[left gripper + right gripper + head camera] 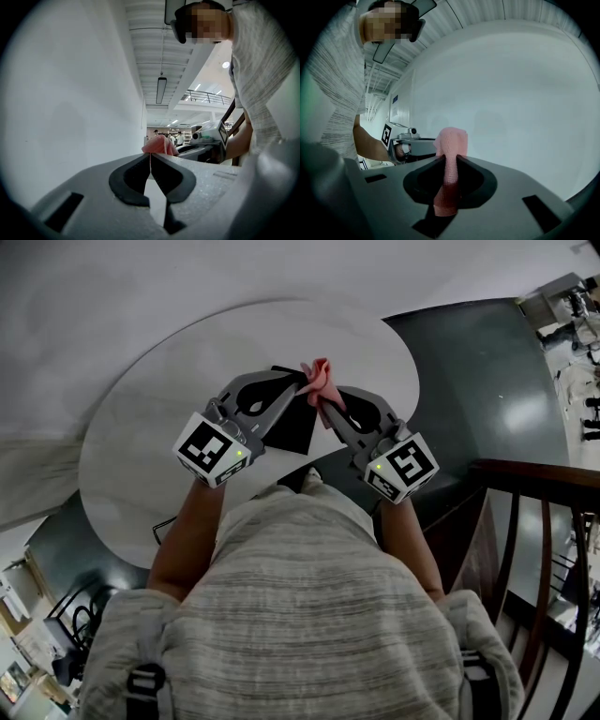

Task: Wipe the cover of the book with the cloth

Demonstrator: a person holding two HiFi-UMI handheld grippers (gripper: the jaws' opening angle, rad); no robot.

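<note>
right gripper [326, 407] clamped on pink cloth [319, 379] | left gripper [296, 379] closed, apparently pinching its thin edge | book [292, 430] beneath both tips | advice: lower cloth flat, light pressure

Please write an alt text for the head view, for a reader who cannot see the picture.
Seen from above, the left claw and the right claw meet over a round white table, both shut on a small pink cloth. A flat black book lies on the table below them. The person's grey striped shirt fills the foreground.
</note>
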